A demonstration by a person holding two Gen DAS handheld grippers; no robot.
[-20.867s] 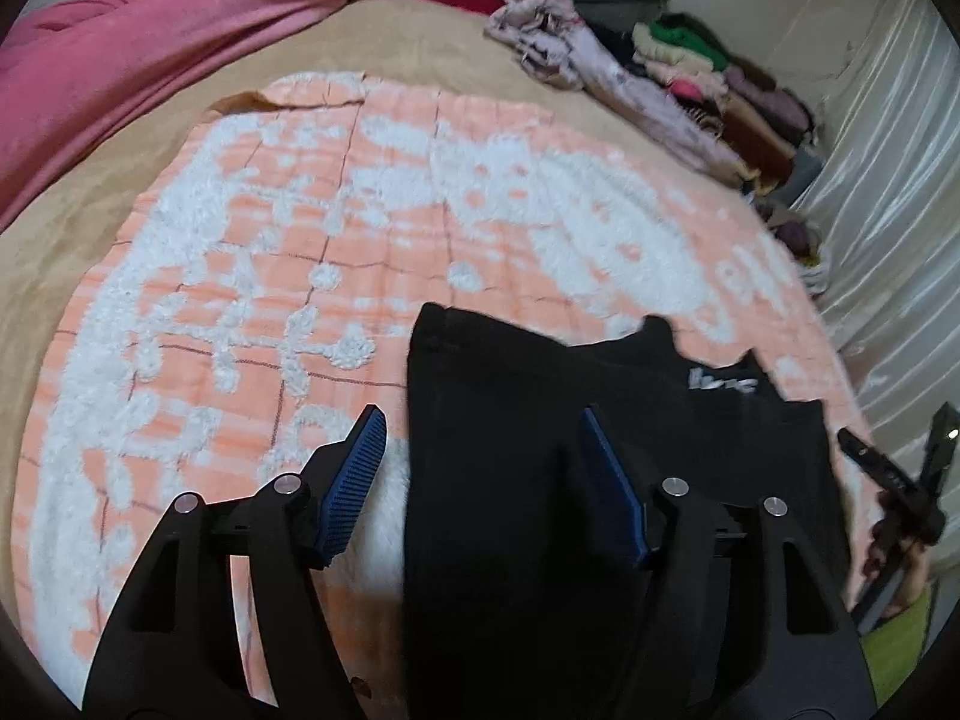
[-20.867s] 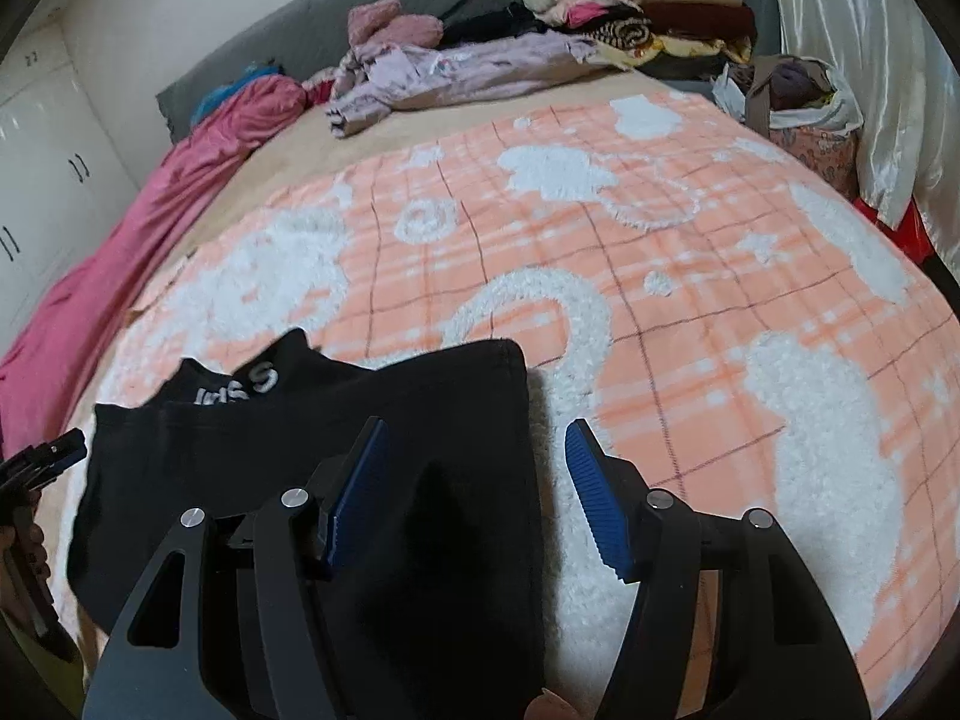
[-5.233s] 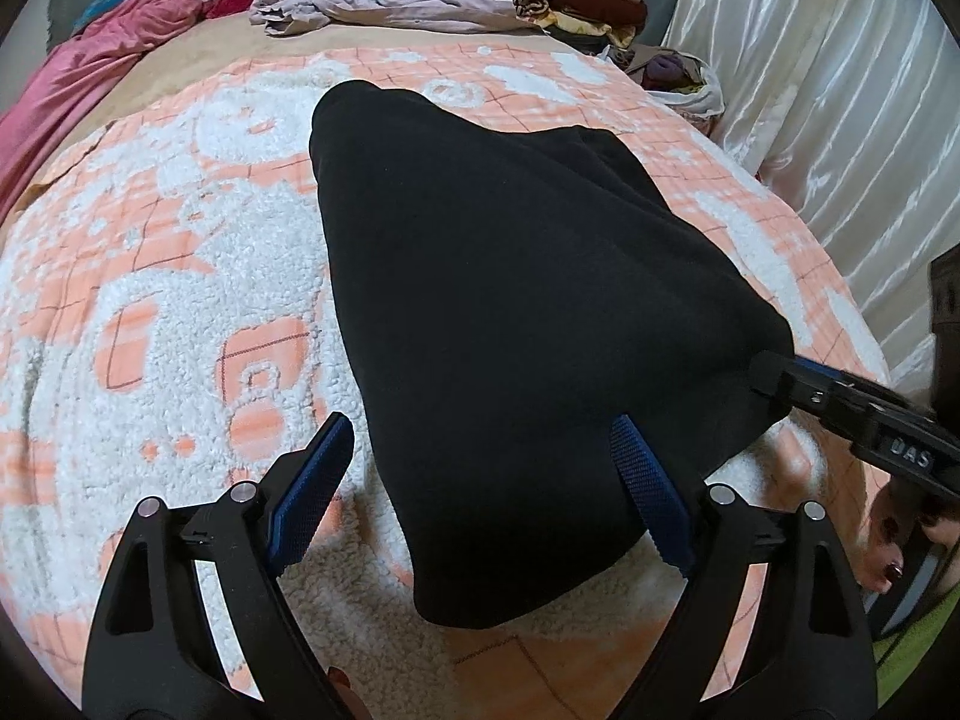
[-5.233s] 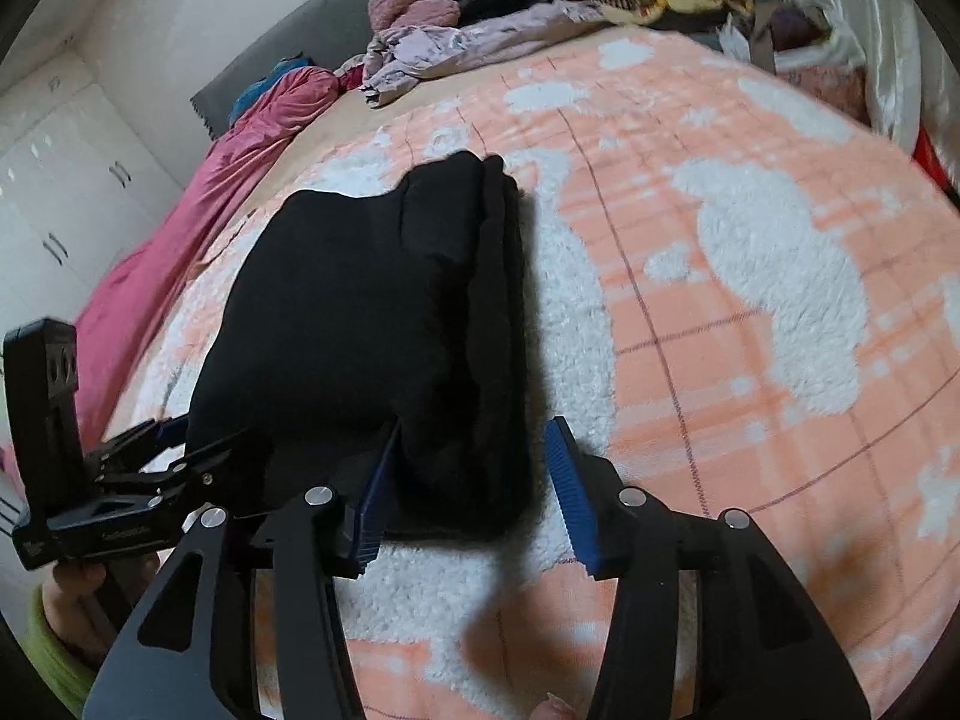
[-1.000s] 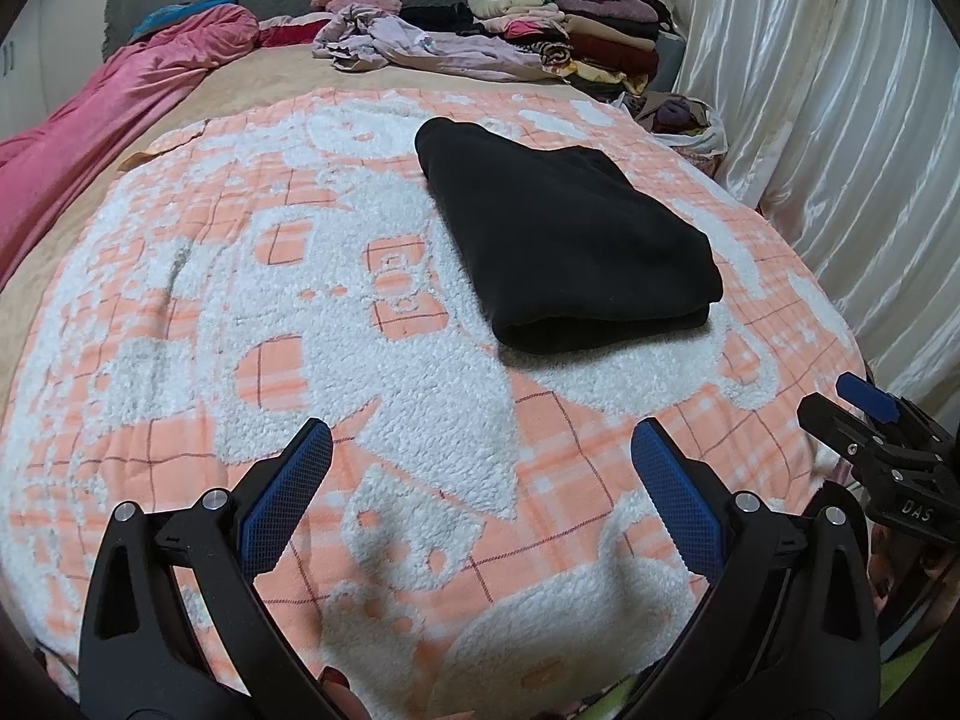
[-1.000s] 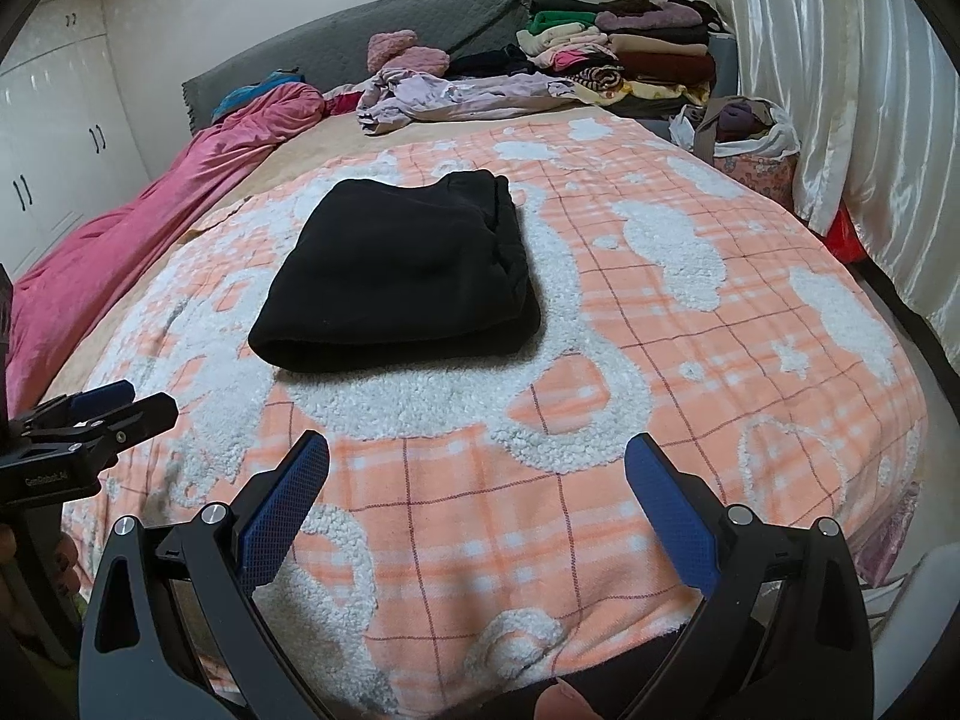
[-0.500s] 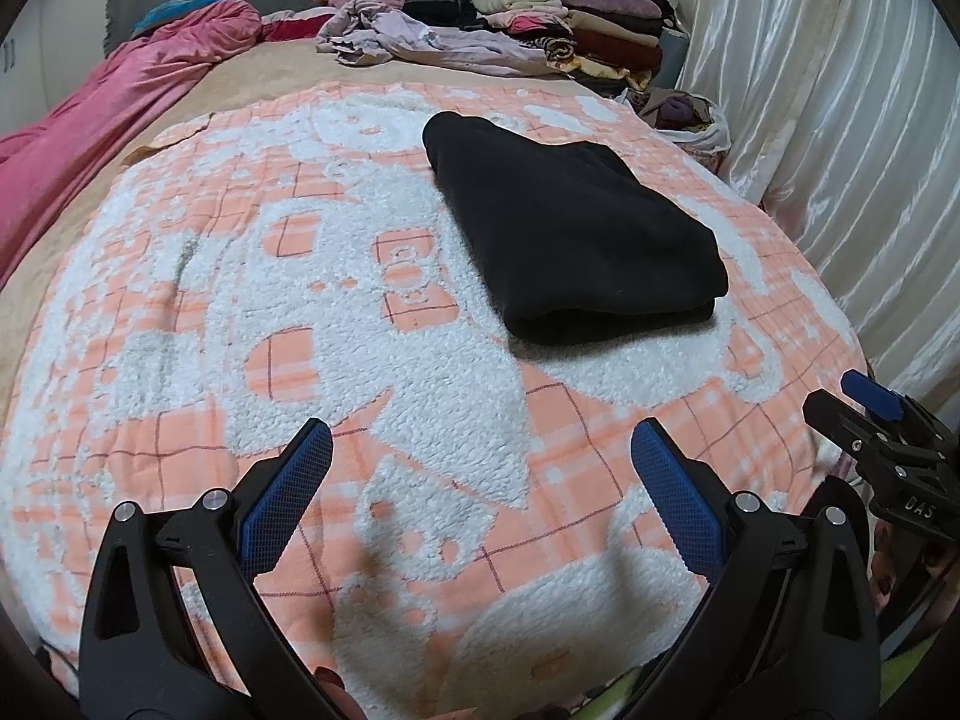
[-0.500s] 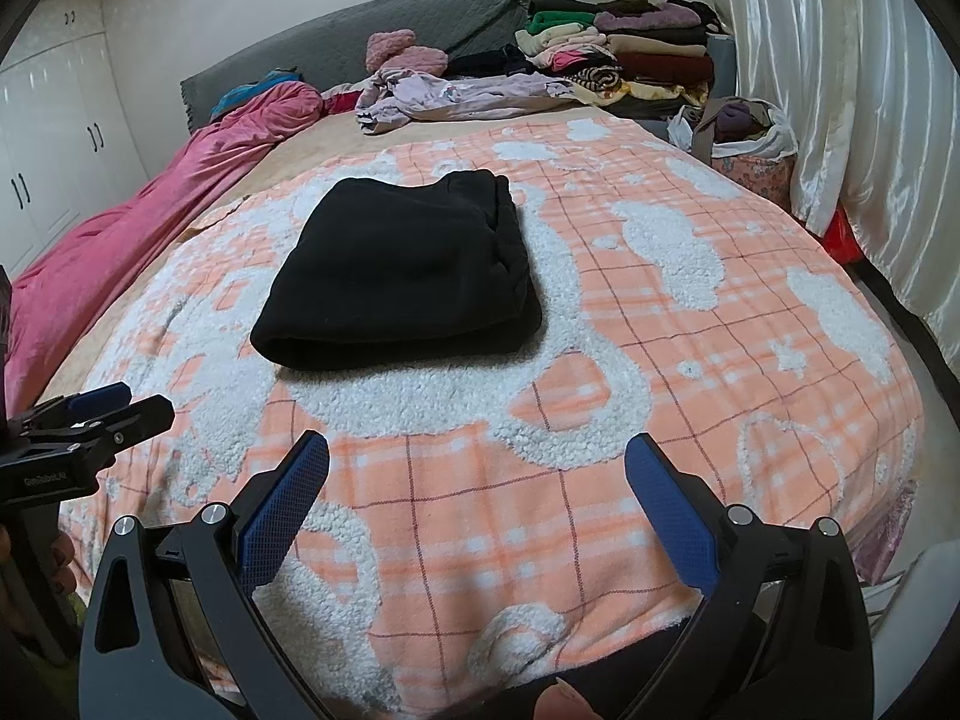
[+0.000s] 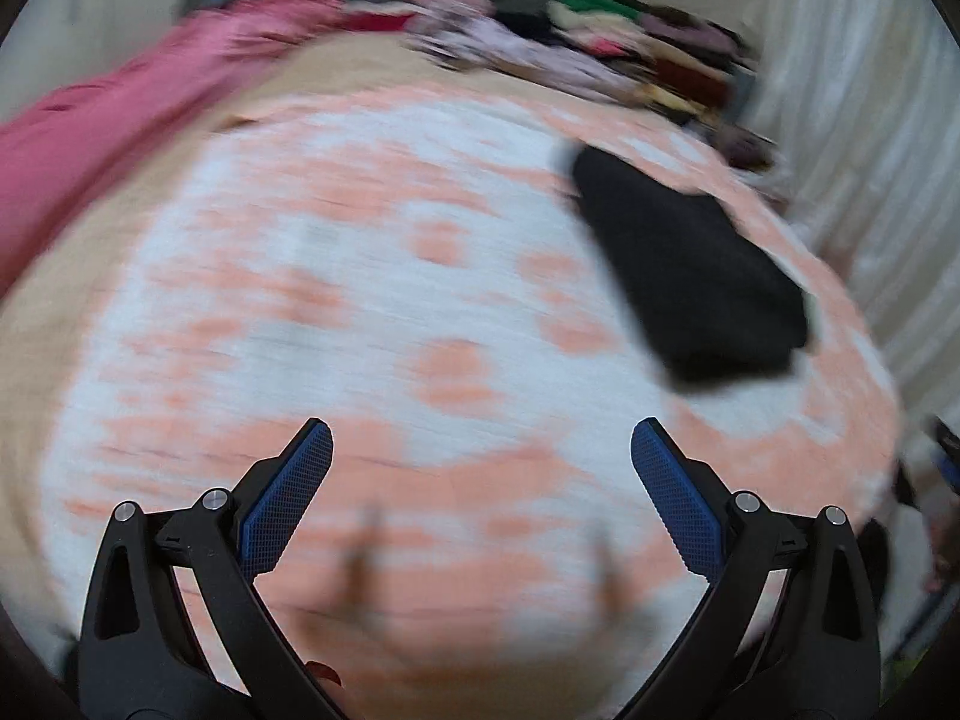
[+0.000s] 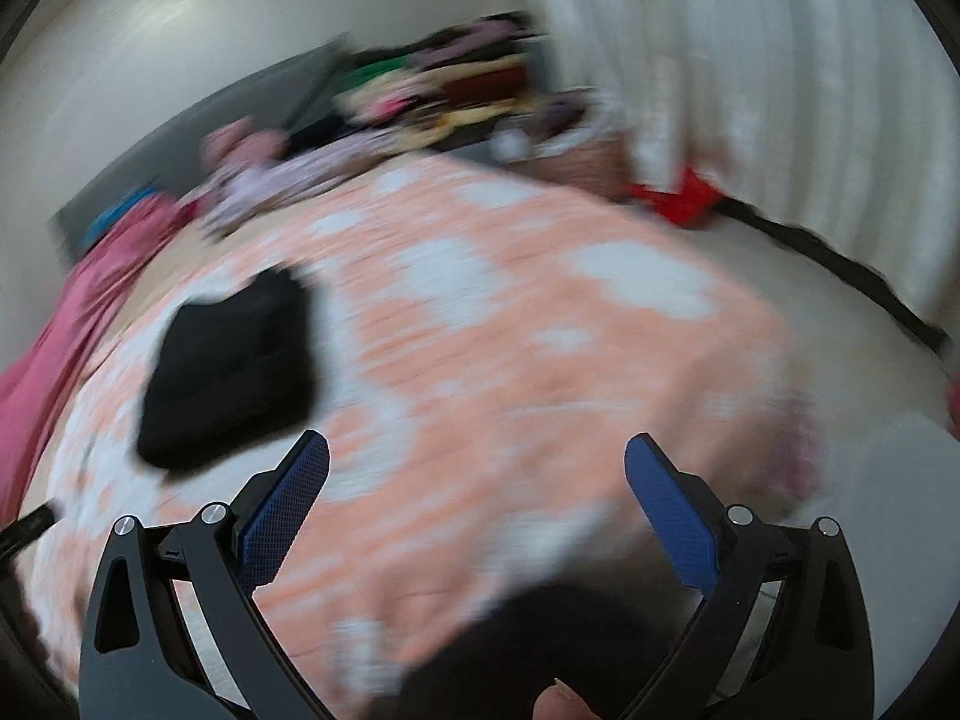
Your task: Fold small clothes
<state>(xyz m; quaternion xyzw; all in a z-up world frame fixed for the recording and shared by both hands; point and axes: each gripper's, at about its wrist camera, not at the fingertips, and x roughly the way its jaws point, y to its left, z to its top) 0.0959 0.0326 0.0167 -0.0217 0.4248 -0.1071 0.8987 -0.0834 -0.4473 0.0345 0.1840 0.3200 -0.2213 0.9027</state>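
Note:
A folded black garment lies on the orange-and-white fleece blanket, to the right in the left wrist view and to the left in the right wrist view. My left gripper is open and empty, well short of the garment. My right gripper is open and empty, to the right of the garment over the blanket. Both views are blurred by motion.
A pink bedspread lies along the left side. A pile of clothes sits at the far end of the bed. White curtains hang on the right, with a red thing on the floor below.
Both grippers have swung apart: the left view turned left, the right view turned right and tilted. The black garment has not moved on the blanket. Both grippers stay open.

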